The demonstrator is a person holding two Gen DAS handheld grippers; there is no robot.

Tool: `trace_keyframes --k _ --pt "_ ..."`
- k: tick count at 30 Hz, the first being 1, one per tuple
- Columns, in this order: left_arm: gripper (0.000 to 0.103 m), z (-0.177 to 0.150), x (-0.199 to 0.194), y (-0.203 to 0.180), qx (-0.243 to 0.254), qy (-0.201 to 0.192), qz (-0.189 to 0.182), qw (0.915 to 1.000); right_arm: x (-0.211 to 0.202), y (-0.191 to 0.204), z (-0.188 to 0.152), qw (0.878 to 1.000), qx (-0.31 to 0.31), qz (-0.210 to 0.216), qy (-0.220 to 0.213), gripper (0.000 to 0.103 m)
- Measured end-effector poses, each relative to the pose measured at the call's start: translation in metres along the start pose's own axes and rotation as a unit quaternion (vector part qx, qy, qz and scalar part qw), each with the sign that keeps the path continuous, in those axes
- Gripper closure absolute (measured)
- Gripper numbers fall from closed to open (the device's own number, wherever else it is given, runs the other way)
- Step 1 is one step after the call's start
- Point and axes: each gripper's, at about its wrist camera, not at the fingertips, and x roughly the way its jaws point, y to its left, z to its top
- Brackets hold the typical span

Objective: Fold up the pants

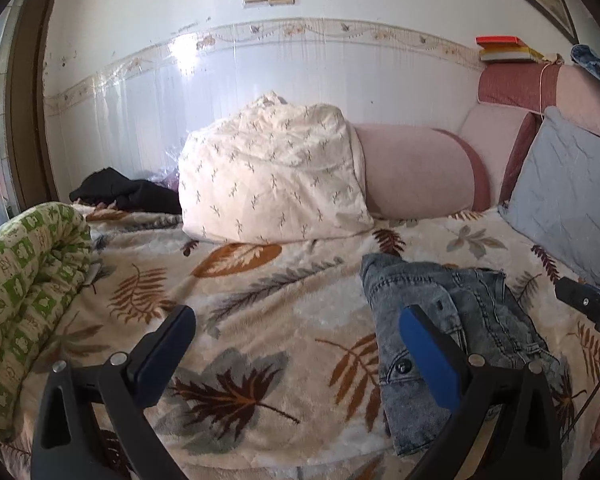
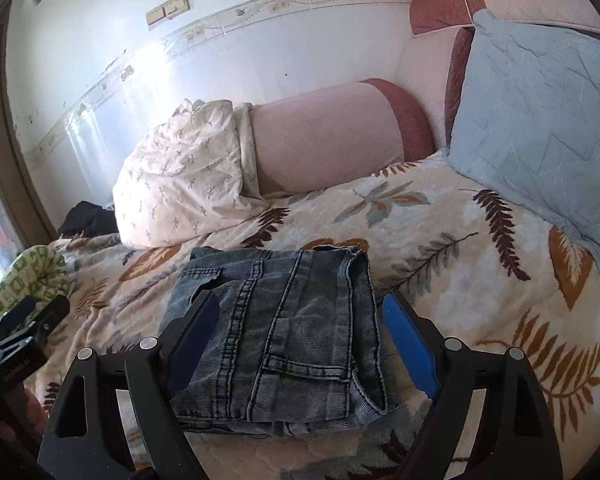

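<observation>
1. While both tools hover over the bed, the pants (image 2: 284, 340) lie folded into a compact blue-grey denim bundle on the leaf-print blanket (image 2: 440, 240), near the front edge of the bed.
2. Right hand-held gripper (image 2: 300, 344): jaws spread wide, one blue-padded finger (image 2: 410, 344) at the right side of the bundle, the other over its left part. Whether the pads touch the cloth cannot be told; nothing is clamped.
3. Left hand-held gripper (image 1: 300, 356): jaws wide apart and empty, over bare blanket. Its right finger (image 1: 428, 360) overlaps the left edge of the denim in its own view; contact cannot be told. In the right wrist view this tool appears as a black body at the left edge, left of the pants.
4. Pants, detail: seams, a pocket flap and a waistband button show on top; the layers stack evenly, with a thick rolled edge on the right side.
5. Cream pillow (image 1: 272, 176) with a small sprig print: far side of the bed, against the wall, well apart from the pants.
6. Pink bolster (image 1: 416, 168): just right of the cream pillow, touching it.
7. Pale blue quilted cushion (image 2: 540, 120): propped at the right against the headboard.
8. Green-and-white patterned quilt (image 1: 24, 300): rolled at the left edge of the bed.
9. Black garment (image 1: 120, 192): crumpled at the far left, beside the cream pillow.
10. Books (image 1: 504, 50): stacked on top of the headboard, far right.
</observation>
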Motion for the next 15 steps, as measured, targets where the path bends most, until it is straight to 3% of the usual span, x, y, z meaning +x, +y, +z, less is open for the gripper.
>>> trace_keyframes --k 7,15 --pt "0.0 -0.0032 0.0069 -0.0001 0.0 0.019 0.005 0.9998 -0.001 0.0085 -0.0016 1.0 -0.024 -0.007 -0.005 0.019" --pt "0.0 -0.0038 0.0095 0.0057 -0.013 0.025 0.016 0.9995 0.0005 0.0001 0.0007 1.0 0.004 -0.005 -0.001 0.019"
